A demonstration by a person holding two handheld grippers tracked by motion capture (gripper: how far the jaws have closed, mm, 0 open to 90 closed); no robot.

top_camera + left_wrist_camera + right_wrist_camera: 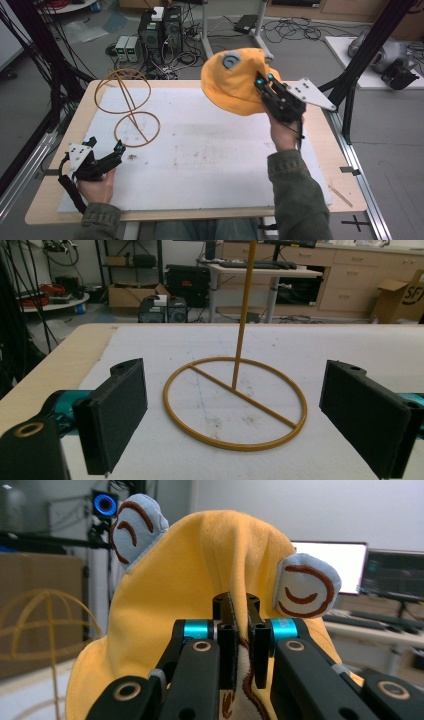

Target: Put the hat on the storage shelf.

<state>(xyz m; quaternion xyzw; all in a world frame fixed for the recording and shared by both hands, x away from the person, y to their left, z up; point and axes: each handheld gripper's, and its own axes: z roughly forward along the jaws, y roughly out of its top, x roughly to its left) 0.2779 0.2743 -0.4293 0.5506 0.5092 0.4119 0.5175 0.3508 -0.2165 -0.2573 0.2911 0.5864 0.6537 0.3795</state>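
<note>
A soft yellow fabric cap with pale blue ear patches (234,82) is held aloft over the table's far right, pinched by the right gripper (264,80), crown pointing far-left. The left gripper (106,150) is spread wide, near left, facing an upright yellow wire stand (131,107).

White mat on desk (210,165): broad bare stretch across centre and near edge, open passage between both hands. Yellow wire hat stand (131,107), ring base with upright post and wire globe top, blocks far-left quarter; stands just ahead of left claw (106,148), base ring between its wide-apart jaws in left gripper view. Yellow fabric cap with pale blue ears (235,82), pinched in right claw (265,81), hangs above far-right mat.
</note>
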